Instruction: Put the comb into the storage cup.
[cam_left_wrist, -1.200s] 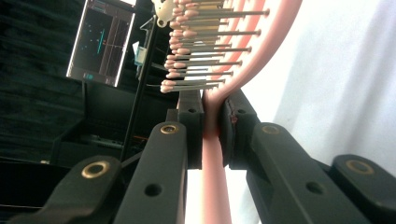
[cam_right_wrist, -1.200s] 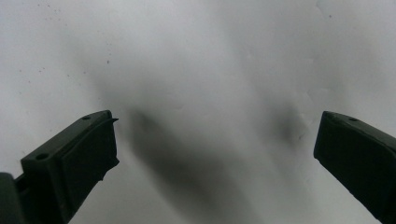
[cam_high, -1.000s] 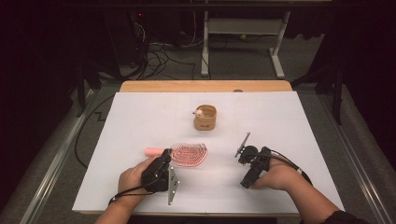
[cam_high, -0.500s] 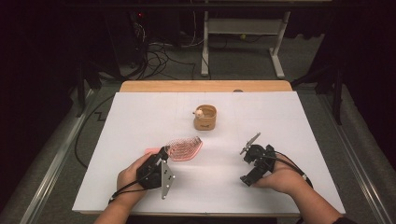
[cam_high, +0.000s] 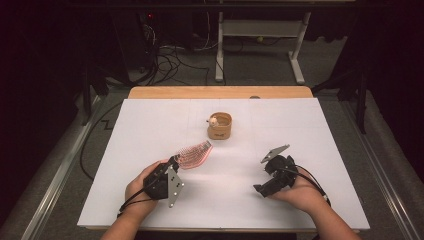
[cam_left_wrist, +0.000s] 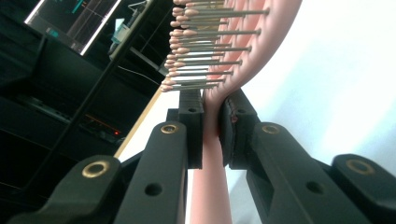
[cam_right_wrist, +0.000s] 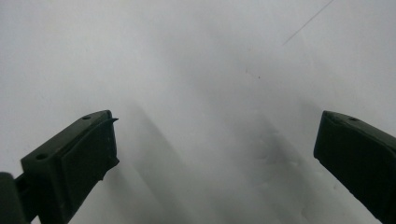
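The left gripper (cam_left_wrist: 211, 135), jaws tight on the pink brush (cam_high: 194, 153), has lifted it off the table, maybe toward the wooden cup (cam_high: 220, 126), while the right gripper (cam_right_wrist: 215, 158) waits wide open.

Bright overhead light on white table (cam_high: 150, 150); dark, dim surroundings; glare washing out paper behind brush (cam_left_wrist: 243, 56); soft, blurred jaw shadows; near jaws unfocused.

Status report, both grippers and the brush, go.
Left gripper clamped on pink hairbrush handle, head tilted up. Right gripper open over white table. Wooden cup ahead, apart.
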